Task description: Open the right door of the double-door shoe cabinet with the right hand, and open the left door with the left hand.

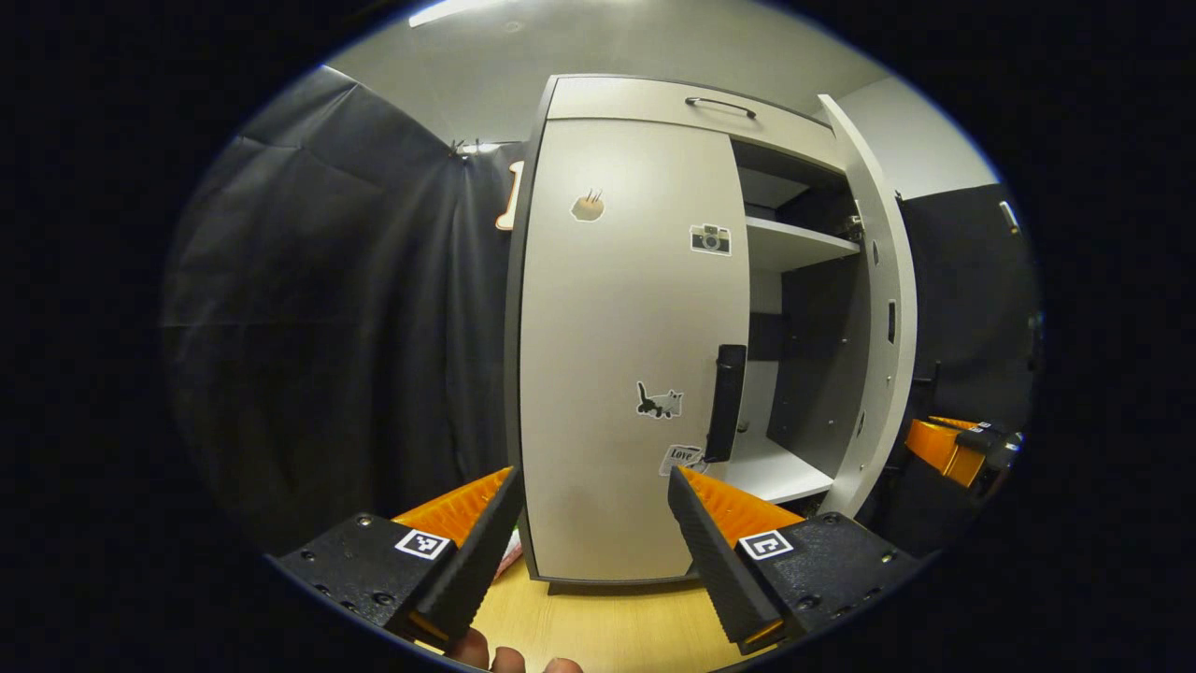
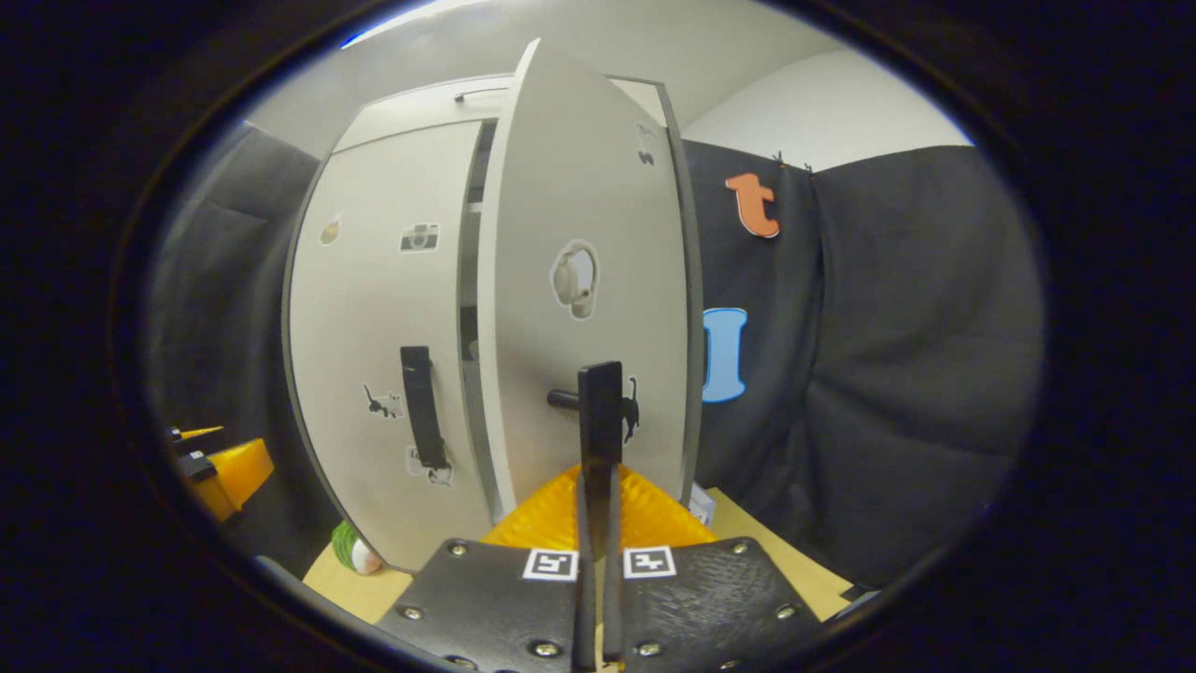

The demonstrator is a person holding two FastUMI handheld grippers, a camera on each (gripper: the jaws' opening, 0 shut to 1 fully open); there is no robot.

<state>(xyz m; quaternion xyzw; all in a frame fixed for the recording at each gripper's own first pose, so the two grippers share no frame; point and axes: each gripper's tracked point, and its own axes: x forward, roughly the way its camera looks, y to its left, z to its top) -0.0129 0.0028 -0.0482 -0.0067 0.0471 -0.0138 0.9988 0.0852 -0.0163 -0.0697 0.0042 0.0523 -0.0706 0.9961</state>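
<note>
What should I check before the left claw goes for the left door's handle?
1. Right door swung open, shelves showing: ok.
2. Right claw shut on the right door handle: ok, both fingers pinch the bar.
3. Left door closed flat against the cabinet: ok, not yet opened.
4. Left claw open for the grasp: ok, fingers spread wide.
5. Left claw lined up with the left door handle: not ok, the handle sits up and to the right of the gap between the fingers.
6. Swing path of the left door past the small items at the cabinet foot: cannot tell.
</note>
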